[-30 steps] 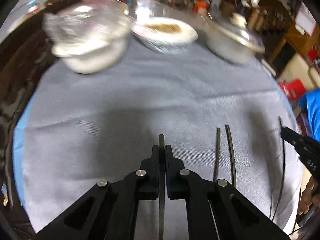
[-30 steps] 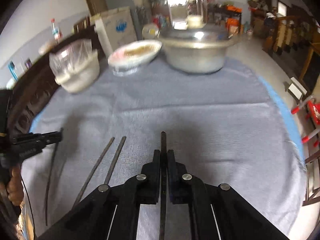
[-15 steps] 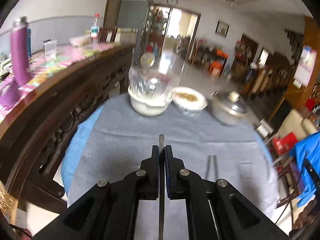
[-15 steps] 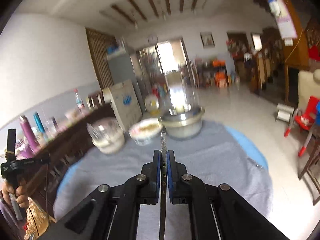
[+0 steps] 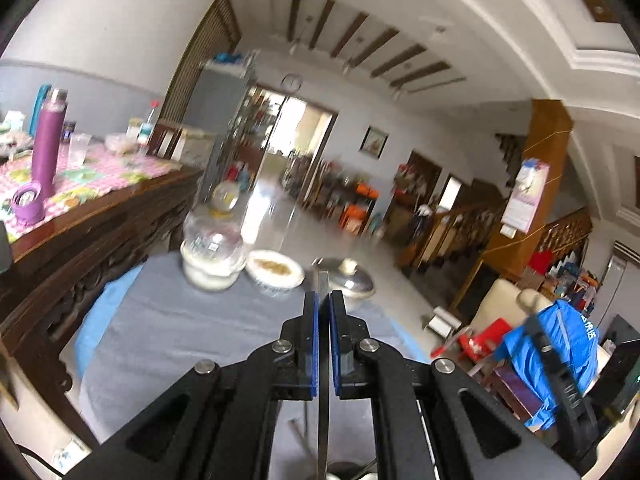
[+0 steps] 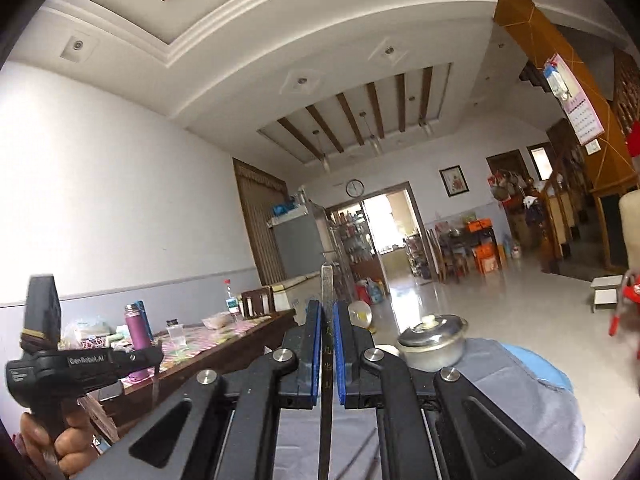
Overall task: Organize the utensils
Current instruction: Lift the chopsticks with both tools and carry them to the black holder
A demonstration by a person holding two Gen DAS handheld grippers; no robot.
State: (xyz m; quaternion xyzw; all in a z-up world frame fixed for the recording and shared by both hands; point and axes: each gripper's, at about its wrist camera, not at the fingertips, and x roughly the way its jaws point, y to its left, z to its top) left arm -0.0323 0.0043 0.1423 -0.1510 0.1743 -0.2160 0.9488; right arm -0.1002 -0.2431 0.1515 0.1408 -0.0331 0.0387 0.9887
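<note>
Holding one chopstick (image 5: 323, 380) in our left gripper (image 5: 324, 300), another chopstick (image 6: 327, 360) in our right gripper (image 6: 328, 308), both clamped above the table (image 5: 160, 340).

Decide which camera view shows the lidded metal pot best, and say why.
The right wrist view: the lidded metal pot is sharp, knob and body clear. In the left wrist view the pot is blurred and partly hidden behind the left tongs.

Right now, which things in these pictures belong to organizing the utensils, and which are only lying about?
For the job:
- chopstick in the left claw
- chopstick in the right claw

Lying about:
- lidded metal pot
- shallow dish of food
- plastic-covered bowl
- purple flask
</note>
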